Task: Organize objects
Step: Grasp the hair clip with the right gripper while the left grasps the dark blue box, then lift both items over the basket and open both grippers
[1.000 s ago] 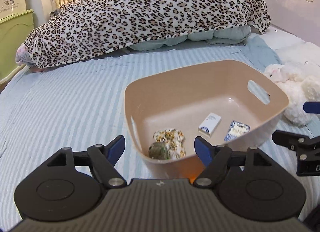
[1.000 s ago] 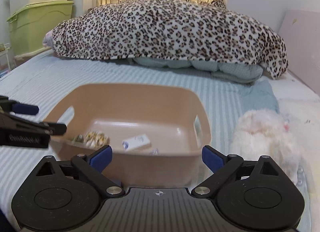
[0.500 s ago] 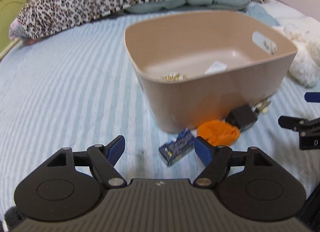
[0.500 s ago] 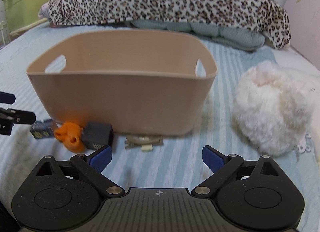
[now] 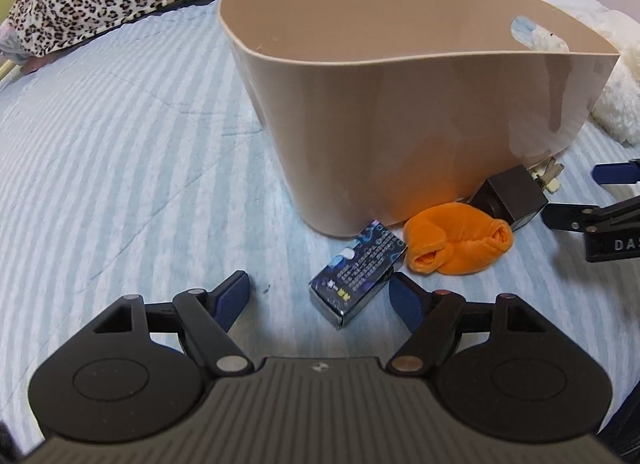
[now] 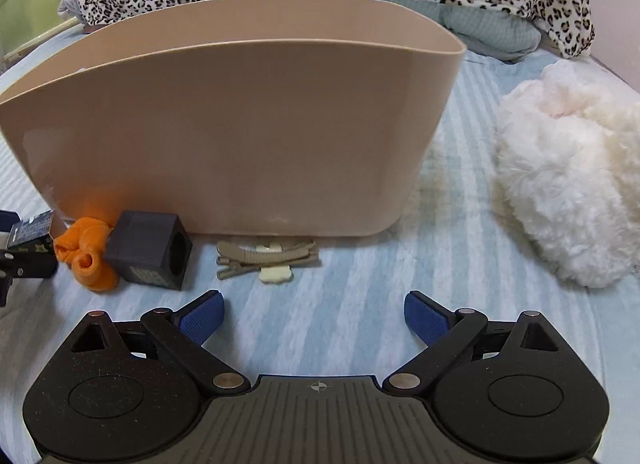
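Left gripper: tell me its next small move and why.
Probably ease the left gripper forward and down around the blue box, then close. Its jaws are open, and the box lies on the bed just ahead of them, outside the bin.

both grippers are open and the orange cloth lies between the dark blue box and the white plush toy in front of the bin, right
Not quite. The crumpled orange cloth lies between the dark blue printed box and a black cube, not the plush, as the left wrist view shows. Both grippers are open.

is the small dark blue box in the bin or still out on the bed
Out. The dark blue box lies on the striped bedsheet just outside the beige bin, beside the orange cloth, ahead of the open left gripper.
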Demonstrator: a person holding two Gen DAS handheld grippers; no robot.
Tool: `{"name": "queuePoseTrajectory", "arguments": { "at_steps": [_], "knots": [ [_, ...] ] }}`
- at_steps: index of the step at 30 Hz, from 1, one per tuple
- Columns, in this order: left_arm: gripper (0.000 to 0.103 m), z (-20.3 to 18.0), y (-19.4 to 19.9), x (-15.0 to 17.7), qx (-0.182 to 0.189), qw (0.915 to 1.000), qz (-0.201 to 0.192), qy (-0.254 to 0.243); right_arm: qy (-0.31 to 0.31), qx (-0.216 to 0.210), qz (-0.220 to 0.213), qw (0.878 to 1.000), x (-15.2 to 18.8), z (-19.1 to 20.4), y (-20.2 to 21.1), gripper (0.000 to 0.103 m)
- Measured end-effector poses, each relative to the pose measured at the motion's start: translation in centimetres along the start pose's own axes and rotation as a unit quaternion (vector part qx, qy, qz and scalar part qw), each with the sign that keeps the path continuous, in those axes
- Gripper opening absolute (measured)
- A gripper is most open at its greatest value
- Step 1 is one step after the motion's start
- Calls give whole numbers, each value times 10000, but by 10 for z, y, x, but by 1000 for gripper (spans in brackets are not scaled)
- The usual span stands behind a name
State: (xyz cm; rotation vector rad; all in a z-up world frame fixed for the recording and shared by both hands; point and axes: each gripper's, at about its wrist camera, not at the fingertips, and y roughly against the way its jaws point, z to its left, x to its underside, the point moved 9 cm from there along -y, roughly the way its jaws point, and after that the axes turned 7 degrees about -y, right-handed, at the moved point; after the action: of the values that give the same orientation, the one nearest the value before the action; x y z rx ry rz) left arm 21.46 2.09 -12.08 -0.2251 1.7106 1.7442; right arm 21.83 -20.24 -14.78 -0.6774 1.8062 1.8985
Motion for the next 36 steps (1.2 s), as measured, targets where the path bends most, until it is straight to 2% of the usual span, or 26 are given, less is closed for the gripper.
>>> {"name": "queuePoseTrajectory", "arguments": {
  "at_steps": [10, 13, 16, 19, 21, 23, 32, 36],
  "knots": [
    [78, -5, -6, -6, -7, 9998, -136, -159, 32, -45, -180, 9998, -9, 14, -13, 99],
    [73, -8, -5, -5, 46, 9997, -162, -169, -49, -62, -244, 9997, -10, 14, -13, 96],
    [64, -11, -3, -4, 142, 9996, -190, -168, -109, -153, -291, 9994, -8, 17, -11, 85],
    [48, -15, -2, -4, 256, 9993, -207, -183, -75, -221, -275, 9993, -7, 21, -9, 75],
    [33, -16, -2, -6, 270, 9992, -215, -209, -53, -261, -271, 9993, -7, 22, -9, 68],
    [25, -16, -1, -6, 237, 9993, -233, -196, -58, -305, -269, 9992, -8, 24, -8, 56],
    [25, -12, 0, 5, 223, 9993, -287, -10, -118, -263, -273, 9992, -1, 26, 5, 55],
    [25, -18, 13, 11, 235, 9991, -360, -20, -203, -257, -296, 9990, 3, 24, 20, 54]
  ]
}}
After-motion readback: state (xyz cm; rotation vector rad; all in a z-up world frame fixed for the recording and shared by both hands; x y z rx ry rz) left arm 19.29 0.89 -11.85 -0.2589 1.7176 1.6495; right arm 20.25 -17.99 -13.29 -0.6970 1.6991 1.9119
